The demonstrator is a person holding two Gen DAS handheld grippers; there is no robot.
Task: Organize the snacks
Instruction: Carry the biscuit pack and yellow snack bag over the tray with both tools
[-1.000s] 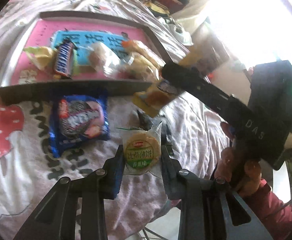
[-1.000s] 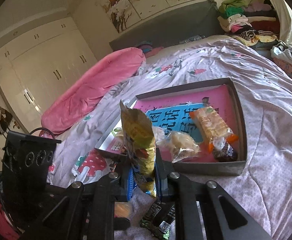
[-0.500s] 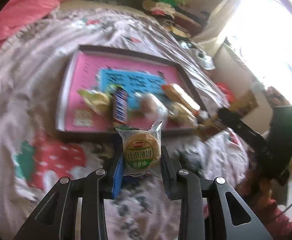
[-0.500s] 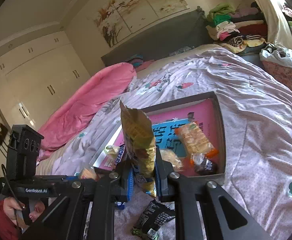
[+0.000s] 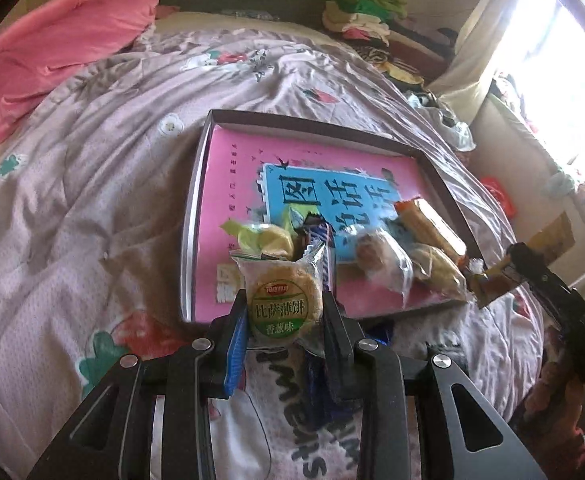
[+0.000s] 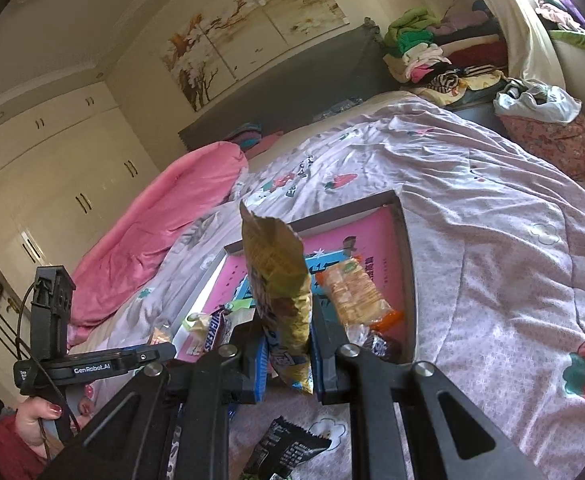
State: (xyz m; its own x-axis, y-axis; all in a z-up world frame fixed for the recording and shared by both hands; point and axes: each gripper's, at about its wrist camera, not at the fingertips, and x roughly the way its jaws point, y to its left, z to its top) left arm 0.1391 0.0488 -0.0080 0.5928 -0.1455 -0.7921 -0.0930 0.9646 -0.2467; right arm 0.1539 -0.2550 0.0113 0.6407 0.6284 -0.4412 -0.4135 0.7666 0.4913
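My left gripper is shut on a round cracker packet with a green label, held above the near edge of the pink-lined tray. My right gripper is shut on a tall yellow snack bag, held upright near the tray's near corner. The right gripper and its bag also show at the right of the left wrist view. Inside the tray lie a chocolate bar, an orange biscuit pack, a yellow-green packet and clear-wrapped buns.
The tray sits on a lilac strawberry-print bedspread. A black snack packet lies on the bed below my right gripper. A pink duvet is piled at the far left, folded clothes at the headboard's right.
Both grippers have risen and pulled back from the bed with their packets. The tray now looks farther and more of the room shows. The blue cookie pack has gone under the left gripper.
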